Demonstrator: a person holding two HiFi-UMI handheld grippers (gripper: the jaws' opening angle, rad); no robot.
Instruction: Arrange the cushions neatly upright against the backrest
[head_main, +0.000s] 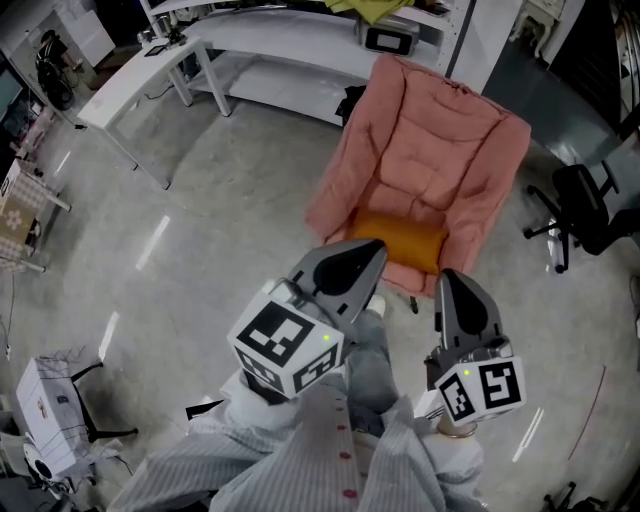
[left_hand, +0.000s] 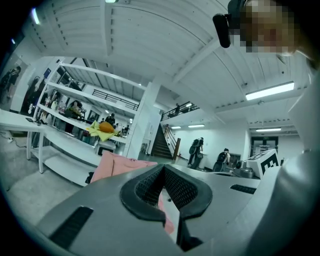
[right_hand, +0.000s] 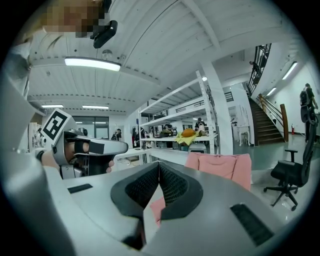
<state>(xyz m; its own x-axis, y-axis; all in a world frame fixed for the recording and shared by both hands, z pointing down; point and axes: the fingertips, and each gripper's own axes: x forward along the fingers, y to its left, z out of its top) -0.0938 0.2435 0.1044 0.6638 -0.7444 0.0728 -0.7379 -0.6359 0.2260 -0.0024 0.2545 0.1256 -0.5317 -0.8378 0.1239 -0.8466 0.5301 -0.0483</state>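
Orange cushion (head_main: 398, 238) on pink armchair (head_main: 440, 140), only in head view, left gripper (head_main: 376, 252) and right gripper (head_main: 447, 278) closed, empty

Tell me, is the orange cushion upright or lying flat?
Flat: the orange cushion lies on the pink armchair seat, off its backrest.

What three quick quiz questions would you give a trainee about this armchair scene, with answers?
1. True or false: the orange cushion stands upright against the pink armchair's backrest.
2. The left tongs and right tongs are: A open; B shut on the cushion; C shut, holding nothing.
3. In the head view, what black item stands right of the armchair?
Key: 1 false, it lies on the seat. 2 C. 3 an office chair.
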